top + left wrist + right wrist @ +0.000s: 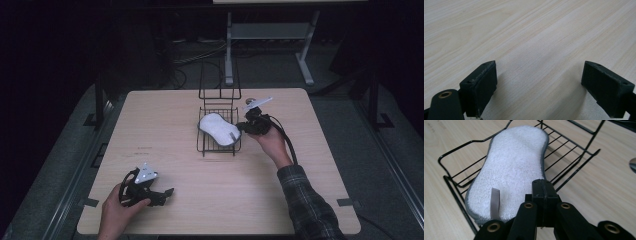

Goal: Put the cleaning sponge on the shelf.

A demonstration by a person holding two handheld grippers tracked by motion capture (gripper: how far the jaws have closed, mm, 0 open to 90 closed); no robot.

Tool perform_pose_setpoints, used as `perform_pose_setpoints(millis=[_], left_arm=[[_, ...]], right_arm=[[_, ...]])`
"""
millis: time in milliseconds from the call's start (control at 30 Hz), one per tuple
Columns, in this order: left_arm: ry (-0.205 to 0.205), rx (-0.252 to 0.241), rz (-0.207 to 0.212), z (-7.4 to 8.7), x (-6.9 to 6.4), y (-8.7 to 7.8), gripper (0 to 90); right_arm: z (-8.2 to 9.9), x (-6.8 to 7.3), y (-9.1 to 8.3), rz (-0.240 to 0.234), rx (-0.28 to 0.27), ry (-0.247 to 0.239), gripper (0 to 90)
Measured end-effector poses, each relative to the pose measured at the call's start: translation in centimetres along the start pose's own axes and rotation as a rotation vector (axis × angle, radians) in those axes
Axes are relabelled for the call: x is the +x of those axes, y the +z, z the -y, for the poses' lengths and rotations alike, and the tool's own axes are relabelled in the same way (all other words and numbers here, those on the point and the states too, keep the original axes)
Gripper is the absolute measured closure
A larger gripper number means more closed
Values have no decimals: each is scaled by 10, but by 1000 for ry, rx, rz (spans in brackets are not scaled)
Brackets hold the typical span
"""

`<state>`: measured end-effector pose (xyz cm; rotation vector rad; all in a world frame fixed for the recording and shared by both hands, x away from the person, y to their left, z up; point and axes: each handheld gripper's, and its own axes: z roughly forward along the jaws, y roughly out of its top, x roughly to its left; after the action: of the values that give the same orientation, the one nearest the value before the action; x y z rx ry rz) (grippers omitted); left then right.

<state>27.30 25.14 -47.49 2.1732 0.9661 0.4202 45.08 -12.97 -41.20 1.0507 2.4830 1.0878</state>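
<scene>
Pale wooden table (165,125) – the white sponge (516,167) lies in the wire rack (574,152), just ahead of the right gripper (543,186), whose jaws are pressed together on nothing. Left gripper (539,82) – jaws apart, well away.

My right gripper (543,185) hides the sponge's (514,162) near edge, and I can't identify the metallic thing (633,164) cut off far right.
</scene>
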Motion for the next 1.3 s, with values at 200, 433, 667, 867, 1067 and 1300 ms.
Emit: perform_pose_setpoints(millis=[200, 433, 667, 867, 1067, 1300], left_arm=[[0, 0, 0, 0, 0, 0, 123], [-2, 0, 0, 0, 0, 0, 123], [-1, 0, 0, 0, 0, 0, 123], [0, 1, -1, 0, 0, 0, 123], [-3, -2, -1, 0, 0, 0, 123], [-3, -3, -1, 0, 0, 0, 123]], right_arm=[[3, 11, 4, -30, 9, -26, 900], [3, 28, 10, -74, 28, -65, 900], [2, 41, 16, -109, 20, -75, 900], [-1, 49, 23, -135, 9, -81, 900], [-8, 56, 33, -160, -4, -72, 900], [-12, 65, 39, -182, -14, -74, 900]])
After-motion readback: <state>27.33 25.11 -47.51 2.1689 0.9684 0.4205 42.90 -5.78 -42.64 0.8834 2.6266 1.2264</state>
